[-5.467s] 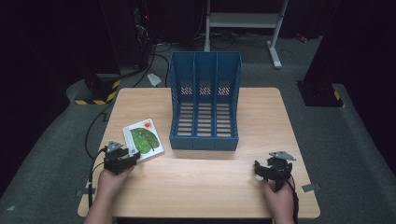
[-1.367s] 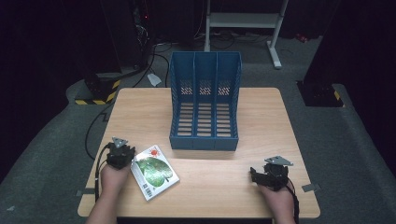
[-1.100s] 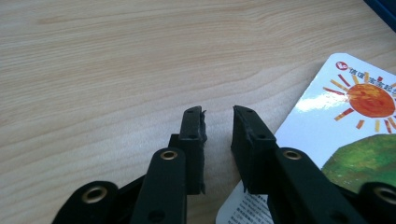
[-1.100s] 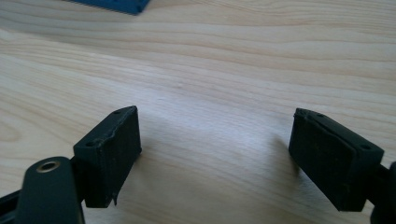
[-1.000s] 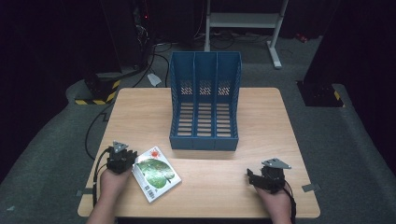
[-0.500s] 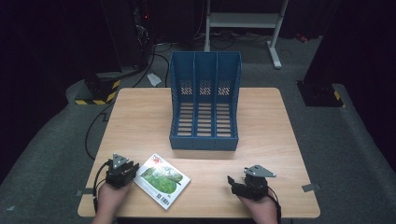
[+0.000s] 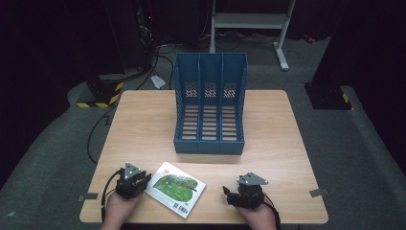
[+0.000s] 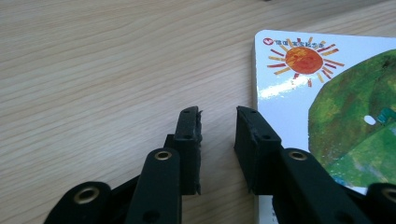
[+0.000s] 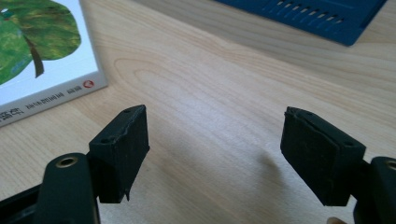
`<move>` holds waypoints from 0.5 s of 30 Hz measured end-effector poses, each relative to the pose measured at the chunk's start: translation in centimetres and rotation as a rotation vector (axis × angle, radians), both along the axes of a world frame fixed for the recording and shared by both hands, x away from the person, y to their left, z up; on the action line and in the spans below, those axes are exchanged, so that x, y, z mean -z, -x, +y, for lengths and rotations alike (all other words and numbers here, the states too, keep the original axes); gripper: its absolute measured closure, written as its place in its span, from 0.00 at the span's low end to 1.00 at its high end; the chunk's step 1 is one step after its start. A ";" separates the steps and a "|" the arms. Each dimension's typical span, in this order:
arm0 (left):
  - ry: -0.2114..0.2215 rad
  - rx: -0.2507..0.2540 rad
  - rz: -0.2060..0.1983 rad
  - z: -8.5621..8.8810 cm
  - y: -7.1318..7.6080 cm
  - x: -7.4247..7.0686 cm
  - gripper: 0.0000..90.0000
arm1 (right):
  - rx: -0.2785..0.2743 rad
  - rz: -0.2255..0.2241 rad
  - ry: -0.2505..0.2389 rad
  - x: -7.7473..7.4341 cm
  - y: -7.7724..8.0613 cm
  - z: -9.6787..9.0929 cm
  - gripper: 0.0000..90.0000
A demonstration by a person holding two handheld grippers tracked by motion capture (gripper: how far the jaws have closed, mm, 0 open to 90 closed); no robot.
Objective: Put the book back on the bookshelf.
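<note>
Table (image 7: 143,124) (pale wood), grey carpet (image 7: 57,167) — dark room

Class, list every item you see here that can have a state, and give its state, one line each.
Thin picture book with green leaf cover: closed, lying flat on the wooden table.
Blue plastic three-slot file rack: upright, all slots empty.
Left gripper: open narrowly, holding nothing.
Right gripper: open wide, holding nothing.

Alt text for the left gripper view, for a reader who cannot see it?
Two black jaws of the left gripper stand slightly apart, empty, over a wooden table; the right one overlaps the edge of a white book showing an orange sun and green leaf.
</note>
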State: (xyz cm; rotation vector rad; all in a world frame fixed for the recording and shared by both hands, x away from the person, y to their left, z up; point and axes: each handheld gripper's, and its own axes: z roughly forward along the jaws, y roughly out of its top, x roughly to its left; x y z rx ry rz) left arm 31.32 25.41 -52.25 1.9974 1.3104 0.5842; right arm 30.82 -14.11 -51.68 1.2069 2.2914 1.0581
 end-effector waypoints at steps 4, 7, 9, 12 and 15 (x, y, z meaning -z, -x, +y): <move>-0.005 0.026 -0.003 -0.9 0.0 0.0 0.78 | -0.036 -0.005 0.007 0.0 0.1 0.8 0.26; -0.004 0.042 -0.001 -1.6 0.1 0.0 0.78 | -0.065 -0.004 0.017 0.1 0.5 1.9 0.27; -0.003 0.046 -0.004 -1.7 0.1 0.0 0.78 | -0.073 -0.009 0.032 0.2 0.6 2.2 0.27; -0.005 0.060 -0.007 -2.2 0.1 0.0 0.78 | -0.083 -0.004 0.050 0.4 0.6 3.0 0.28; -0.007 0.070 -0.007 -2.5 0.1 0.0 0.80 | -0.090 -0.023 0.076 0.5 0.5 3.5 0.29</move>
